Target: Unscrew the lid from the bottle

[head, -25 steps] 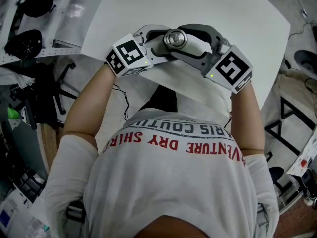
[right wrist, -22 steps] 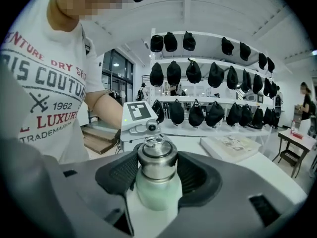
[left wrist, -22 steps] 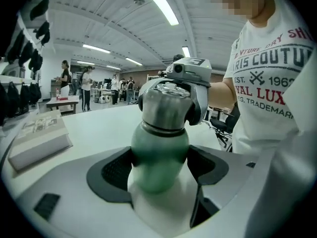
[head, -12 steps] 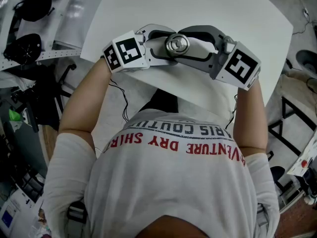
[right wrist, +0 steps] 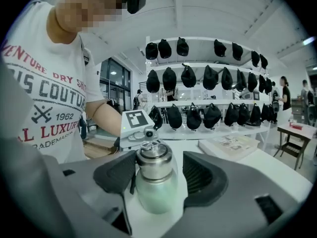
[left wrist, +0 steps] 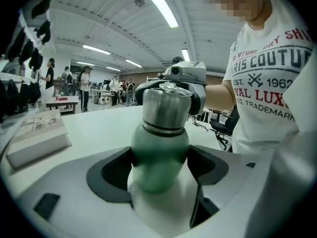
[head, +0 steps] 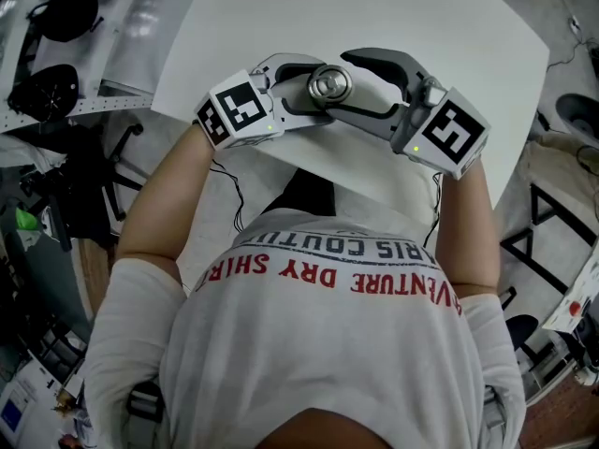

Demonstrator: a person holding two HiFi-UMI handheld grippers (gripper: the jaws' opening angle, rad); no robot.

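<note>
- Now our left gripper (left wrist: pixel 159 168) is clenched on the bottle (left wrist: pixel 158 152), both pads pressed on the green body, with the bottle upright between those jaws.
- Our right gripper (right wrist: pixel 157 168) sits round the lid (right wrist: pixel 154 163) with its jaws opening. The lid is between them and one pad is clear of the steel, so there is no grip there.
- The lid looks seated on the neck, so we judge this a re-grip between turns.
- To do it well, we hold the left firm, close the right squarely on the lid's side, level with it, and twist without tilting.
</note>
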